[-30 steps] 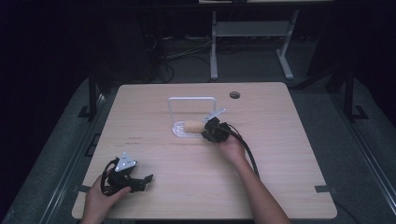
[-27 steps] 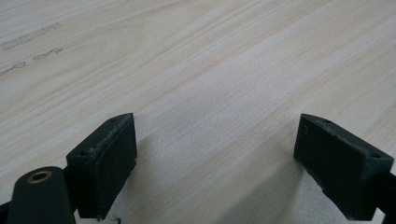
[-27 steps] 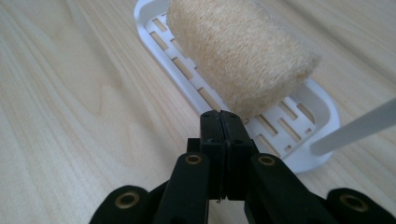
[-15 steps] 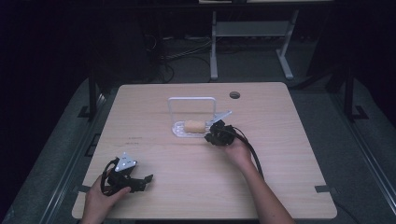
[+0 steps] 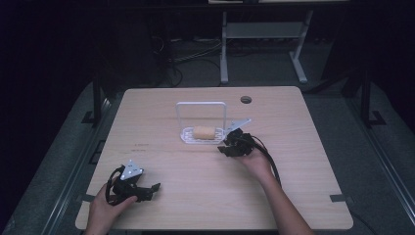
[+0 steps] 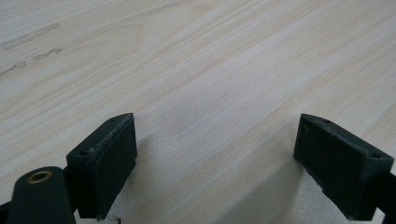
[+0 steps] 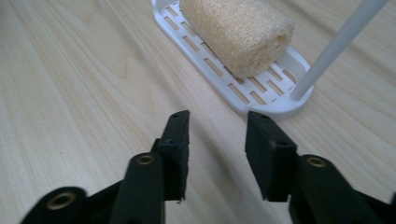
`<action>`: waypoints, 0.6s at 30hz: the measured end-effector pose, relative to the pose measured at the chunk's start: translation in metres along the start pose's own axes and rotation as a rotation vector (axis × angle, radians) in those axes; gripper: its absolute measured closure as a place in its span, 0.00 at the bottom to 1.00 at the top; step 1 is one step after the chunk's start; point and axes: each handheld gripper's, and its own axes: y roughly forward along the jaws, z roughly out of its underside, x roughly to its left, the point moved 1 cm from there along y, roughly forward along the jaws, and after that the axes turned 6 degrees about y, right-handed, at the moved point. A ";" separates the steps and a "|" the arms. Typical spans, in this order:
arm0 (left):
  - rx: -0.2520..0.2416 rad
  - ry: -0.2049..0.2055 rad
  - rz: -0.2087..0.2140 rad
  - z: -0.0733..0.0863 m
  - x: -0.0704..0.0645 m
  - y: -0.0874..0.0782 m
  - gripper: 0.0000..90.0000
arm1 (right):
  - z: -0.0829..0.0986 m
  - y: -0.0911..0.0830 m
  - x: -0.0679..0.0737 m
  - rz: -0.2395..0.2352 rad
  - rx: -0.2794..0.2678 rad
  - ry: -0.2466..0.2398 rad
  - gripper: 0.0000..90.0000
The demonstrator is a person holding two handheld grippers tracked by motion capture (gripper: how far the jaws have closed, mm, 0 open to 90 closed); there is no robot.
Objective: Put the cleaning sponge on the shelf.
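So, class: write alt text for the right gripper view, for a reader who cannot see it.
A tan loofah sponge lies on a white slotted tray on a pale wooden table, just beyond the open right gripper, whose black jaws hold nothing. A white rod rises from the tray's near end at the right.

No legible text, label, brand or number appears; faint dark marks near the table's (image 5: 303, 196) left edge cannot be read.

Dark room; white metal stand (image 5: 259, 36) behind table (image 5: 303, 161).
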 end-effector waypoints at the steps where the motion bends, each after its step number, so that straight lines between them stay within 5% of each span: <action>1: 0.000 0.000 0.000 0.000 0.000 0.000 0.14 | 0.001 -0.001 0.000 -0.003 -0.005 0.005 0.61; 18: 0.000 0.000 0.000 0.000 0.000 0.000 0.14 | 0.032 -0.028 -0.002 0.022 -0.014 0.036 0.31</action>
